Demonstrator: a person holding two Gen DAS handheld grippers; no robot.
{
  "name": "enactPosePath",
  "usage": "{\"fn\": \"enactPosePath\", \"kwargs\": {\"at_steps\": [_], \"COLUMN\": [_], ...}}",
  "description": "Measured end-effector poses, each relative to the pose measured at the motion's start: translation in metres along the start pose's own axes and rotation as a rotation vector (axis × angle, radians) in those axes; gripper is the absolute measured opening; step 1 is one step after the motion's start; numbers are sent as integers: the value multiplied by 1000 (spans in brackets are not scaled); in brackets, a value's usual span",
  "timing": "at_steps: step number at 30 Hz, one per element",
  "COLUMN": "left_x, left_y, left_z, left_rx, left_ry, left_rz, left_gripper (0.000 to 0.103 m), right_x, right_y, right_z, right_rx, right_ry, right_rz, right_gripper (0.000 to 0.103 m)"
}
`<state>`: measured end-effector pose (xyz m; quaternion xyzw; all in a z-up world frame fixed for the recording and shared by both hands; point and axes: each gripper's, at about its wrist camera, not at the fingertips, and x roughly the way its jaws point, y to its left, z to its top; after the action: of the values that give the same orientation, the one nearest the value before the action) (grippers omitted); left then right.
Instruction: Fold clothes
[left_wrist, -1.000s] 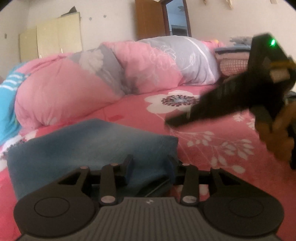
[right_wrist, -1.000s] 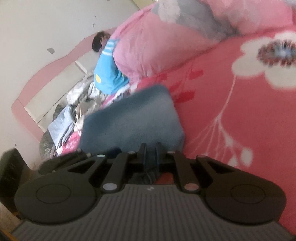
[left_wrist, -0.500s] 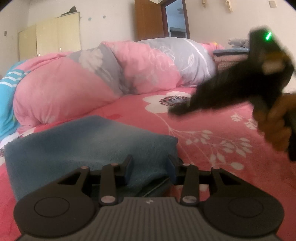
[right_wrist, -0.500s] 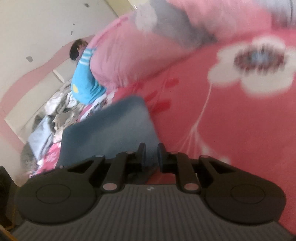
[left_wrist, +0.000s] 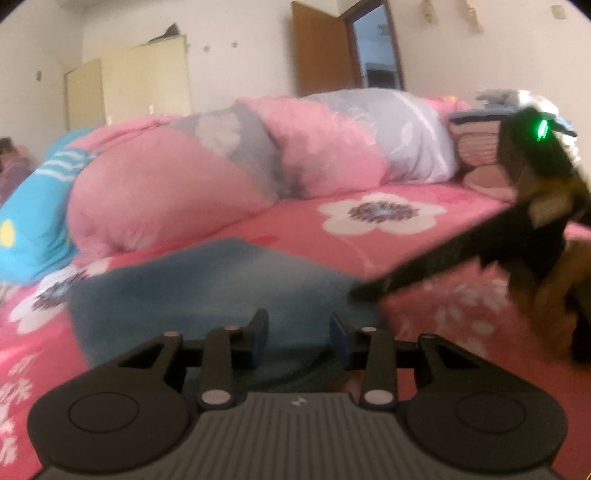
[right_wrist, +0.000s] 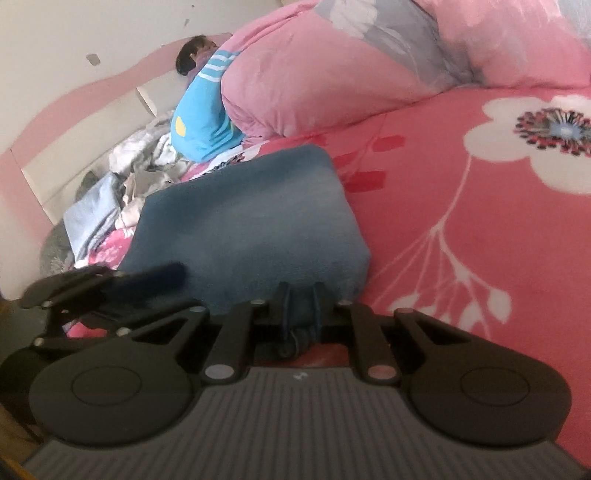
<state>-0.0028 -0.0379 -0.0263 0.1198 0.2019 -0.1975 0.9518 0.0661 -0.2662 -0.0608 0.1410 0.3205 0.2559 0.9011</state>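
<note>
On the bed (right_wrist: 480, 229), spread with a pink sheet printed with white flowers, I am working both tongs at the near edge of a folded blue garment (right_wrist: 251, 221). It is lying flat on the sheet in front of a rolled pink-and-grey quilt (left_wrist: 229, 177).

My right tongs (right_wrist: 300, 295) are standing narrow, and their jaws are closing, with a bunched fold of the blue cloth pinched between the pads at the garment's near right corner. In the left wrist view the same tongs are reaching in from the right, blurred, their tips touching the garment's right edge, with my hand (left_wrist: 554, 295) wrapped around the handle and a green light glowing on top.

My left tongs (left_wrist: 298, 332) are standing partly apart over the garment's near edge. Blue cloth is lying between and under the fingers (left_wrist: 258, 332), but I cannot tell whether the pads are pressing on it.

Beyond the garment, a person in a bright blue striped top (right_wrist: 203, 114) is lying at the head of the bed, beside a heap of loose clothes (right_wrist: 122, 177). A cream wardrobe (left_wrist: 133, 88) and a brown door (left_wrist: 317, 48) are standing against the far wall.
</note>
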Motion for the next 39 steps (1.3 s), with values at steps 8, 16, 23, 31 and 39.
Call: {"fn": "enactPosePath", "kwargs": {"at_steps": [8,16,23,31,39], "left_x": [-10,-48,-51,-60,-76], "left_y": [10,50,80,82,44], "left_z": [-4,-22,-35,-36,-10], "left_rx": [-77,-238,-397,-415,-119], "left_ry": [-31,-61,-24,-18,-48], "left_rz": [4,125,151,171,138], "left_gripper": [35,35,38,35,33], "right_x": [-7,7,6,10,6], "right_y": [47,54,56,54,48], "right_z": [3,-3,-11,-13,-17], "right_rx": [-189,-215,-247,-262,-213], "right_ry": [-33,-5,26,6,-6], "right_rz": [-43,-88,-84,-83,-53], "right_gripper": [11,10,12,12,12]}}
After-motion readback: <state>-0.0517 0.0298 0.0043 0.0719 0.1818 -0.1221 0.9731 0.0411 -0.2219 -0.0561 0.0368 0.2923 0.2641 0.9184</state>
